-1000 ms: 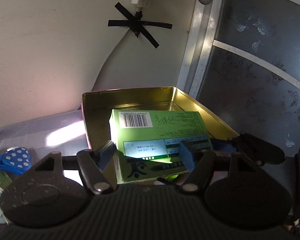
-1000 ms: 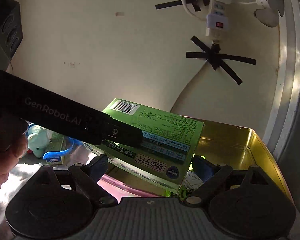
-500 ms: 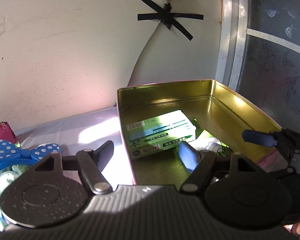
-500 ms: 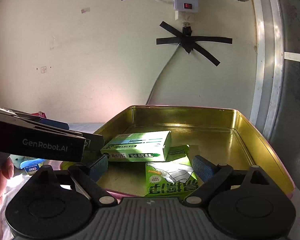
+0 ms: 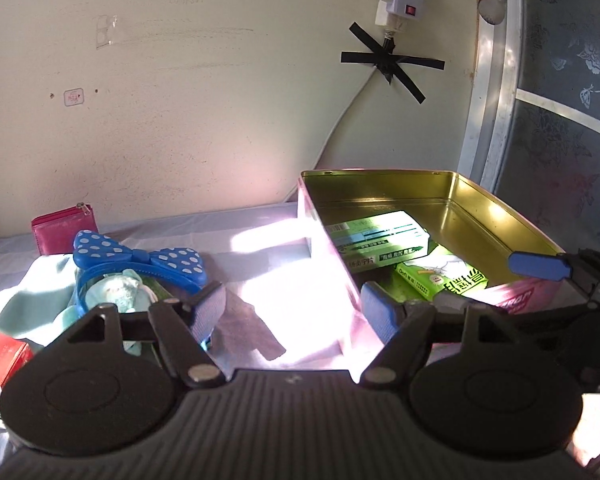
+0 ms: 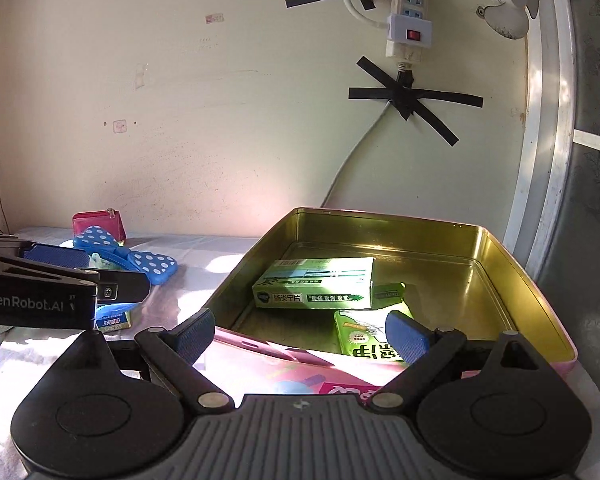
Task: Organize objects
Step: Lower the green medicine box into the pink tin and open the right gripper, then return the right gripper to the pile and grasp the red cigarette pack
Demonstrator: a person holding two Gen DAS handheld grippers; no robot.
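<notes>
Step in hand: we judge that we are between items; one green box (image 6: 314,287) lies flat in the gold tin (image 6: 500,248), leaning on a second green box (image 6: 364,336) nearer us.

Left gripper (image 5: 292,312): our jaws stand apart with nothing between them, over the bare cloth (image 5: 260,248) between the tin's left wall and the loose pile.

Right gripper (image 6: 300,334): our jaws are released and empty, poised at the tin's near pink rim.

Still to sort: the blue polka-dot bow (image 5: 140,260) lies over a pale teal plush toy (image 5: 118,292); a pink wallet (image 5: 64,230) leans at the wall behind; a red box (image 5: 2,354) shows at the left edge.

Next move, as we judge it: our left gripper swings toward the pile, picks one item, and closes across its narrow side.

Care: the bow and toy overlap, so we may drag both; the bow's band looks easiest to pinch.

Space in tin: the far half looks free.
</notes>
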